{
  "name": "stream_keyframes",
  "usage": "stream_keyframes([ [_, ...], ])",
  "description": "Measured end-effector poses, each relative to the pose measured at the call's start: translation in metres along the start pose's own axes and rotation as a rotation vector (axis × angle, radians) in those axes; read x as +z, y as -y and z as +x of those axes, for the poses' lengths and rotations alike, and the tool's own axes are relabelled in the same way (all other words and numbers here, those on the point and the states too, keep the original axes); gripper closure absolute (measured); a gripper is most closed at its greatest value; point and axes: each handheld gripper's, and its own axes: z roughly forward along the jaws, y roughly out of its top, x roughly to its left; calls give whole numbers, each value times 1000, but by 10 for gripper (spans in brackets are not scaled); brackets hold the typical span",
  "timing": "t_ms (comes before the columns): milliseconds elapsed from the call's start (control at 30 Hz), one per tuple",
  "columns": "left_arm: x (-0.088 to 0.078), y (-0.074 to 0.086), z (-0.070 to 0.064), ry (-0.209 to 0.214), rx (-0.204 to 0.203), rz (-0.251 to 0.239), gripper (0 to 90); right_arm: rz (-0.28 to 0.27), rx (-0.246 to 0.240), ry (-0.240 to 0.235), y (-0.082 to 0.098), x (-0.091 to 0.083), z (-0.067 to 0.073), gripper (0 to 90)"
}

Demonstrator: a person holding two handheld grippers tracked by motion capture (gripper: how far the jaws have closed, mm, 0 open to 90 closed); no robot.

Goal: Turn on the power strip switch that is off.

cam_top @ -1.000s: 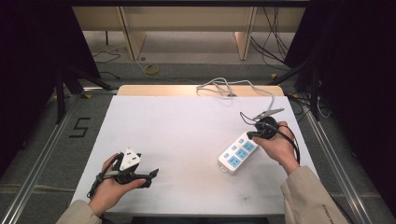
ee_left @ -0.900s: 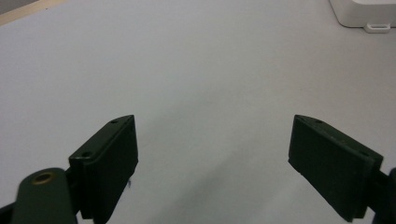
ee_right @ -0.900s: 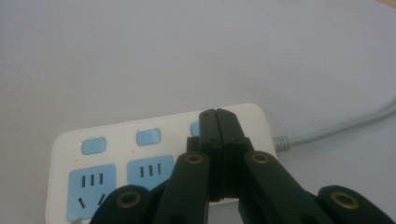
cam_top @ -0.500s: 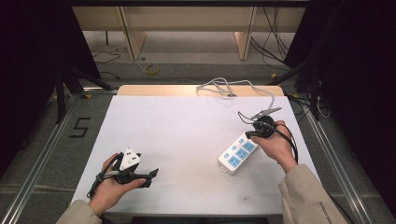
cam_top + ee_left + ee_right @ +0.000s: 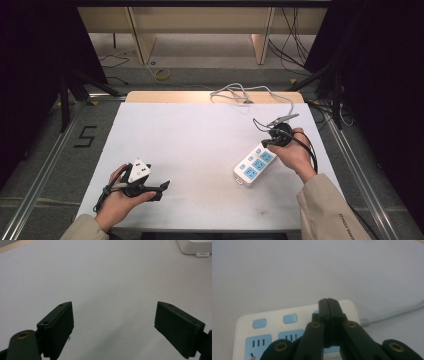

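The white power strip (image 5: 255,165) lies flat on the table (image 5: 190,140), hard and light; the right gripper (image 5: 329,302), jaws pressed together, hovers over its cord end. The left gripper (image 5: 113,322), jaws wide apart, waits far from the strip; grab its long sides

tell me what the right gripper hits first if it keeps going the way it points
Probably the power strip: the shut right gripper is aimed at its cable end, over a blue switch. Whether it already touches is unclear.

Open tabletop, one obstacle

Tabletop (image 5: 200,145) lies bare from nine through twelve o'clock; the power strip (image 5: 254,166) and its cable (image 5: 260,92) block three and one o'clock.
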Motion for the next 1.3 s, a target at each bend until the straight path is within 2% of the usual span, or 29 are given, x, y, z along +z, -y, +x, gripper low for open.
stream_keyframes([
  [1300, 0, 0, 0, 3, 3, 2, 154, 28, -5, -7, -7, 13, -1, 900],
])
